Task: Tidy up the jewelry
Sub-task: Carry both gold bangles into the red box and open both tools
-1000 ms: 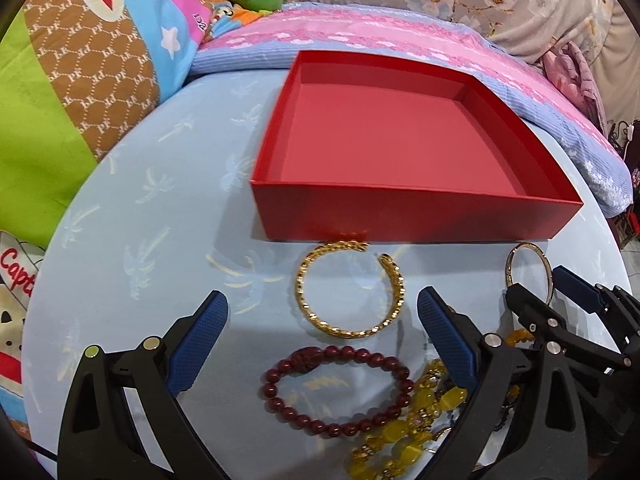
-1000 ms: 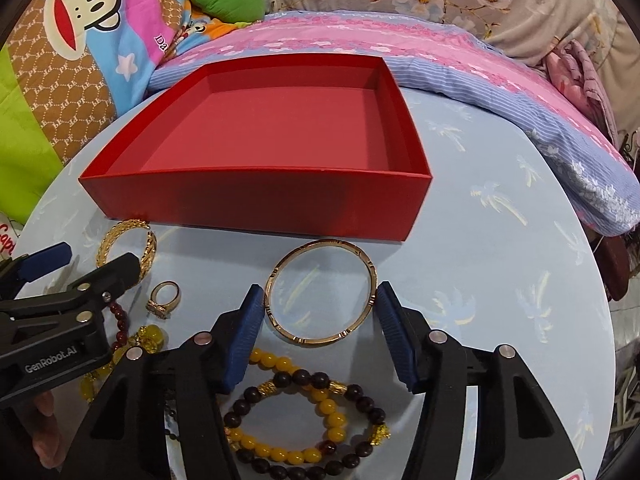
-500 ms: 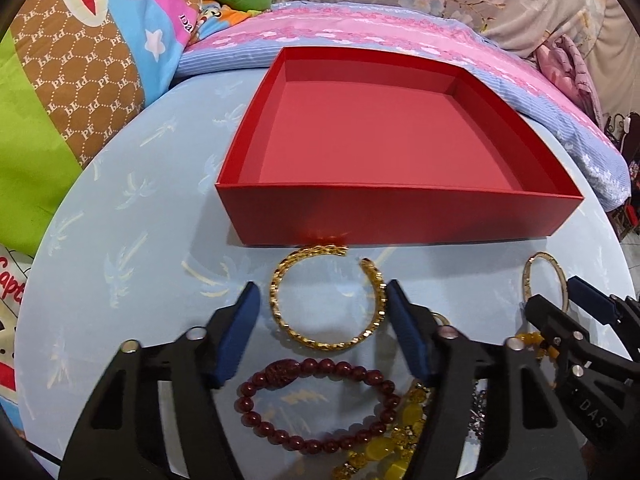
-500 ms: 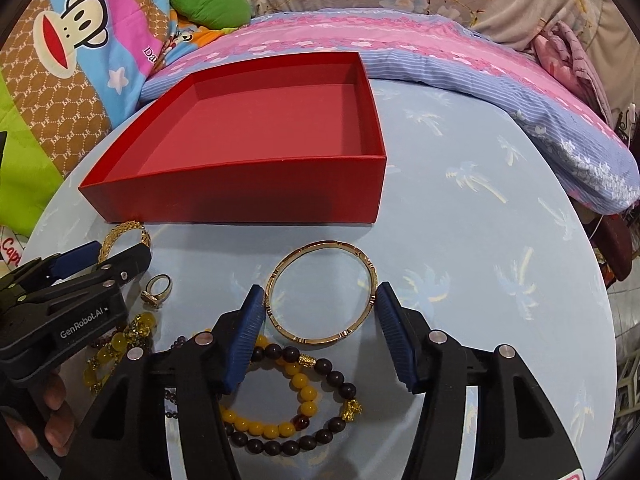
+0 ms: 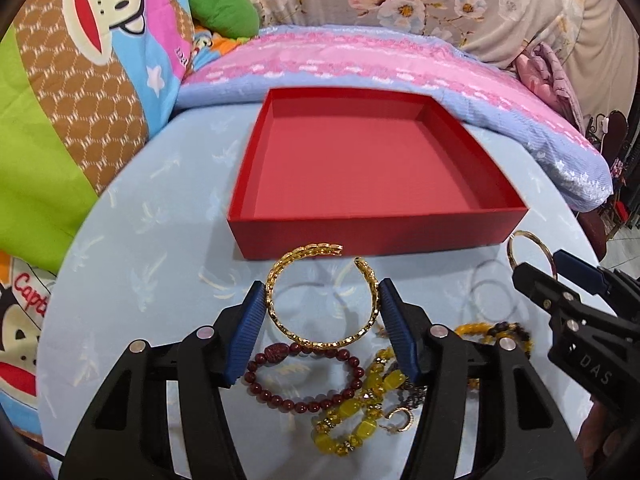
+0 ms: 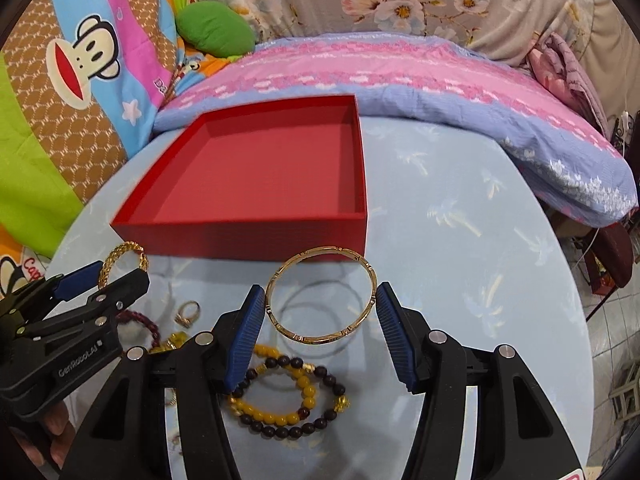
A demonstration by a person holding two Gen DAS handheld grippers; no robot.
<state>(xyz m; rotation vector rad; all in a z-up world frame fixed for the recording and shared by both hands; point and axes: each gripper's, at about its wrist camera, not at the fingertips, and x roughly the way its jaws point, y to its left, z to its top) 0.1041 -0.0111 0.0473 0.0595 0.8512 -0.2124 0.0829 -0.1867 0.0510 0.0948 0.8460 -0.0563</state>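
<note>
Nearest the left camera, the red bead bracelet [image 5: 306, 376] and yellow bead bracelet [image 5: 356, 412] are lying on the blue table [image 5: 152, 240], left behind. Just above them, the left gripper [image 5: 322, 312] is now pinching the open gold cuff [image 5: 324, 296], its pads touching both sides where a second ago they were standing wide. The cuff's shadow ring is showing beneath it, so it is probably lifting, though the fisheye is making height hard to judge. The right gripper [image 6: 320, 312] is doing the same with the thin gold bangle [image 6: 321, 294], which is also casting a shadow. Beyond both, the red box [image 5: 372, 236] is waiting empty. Both pieces are looking ready to carry forward over its near wall.
</note>
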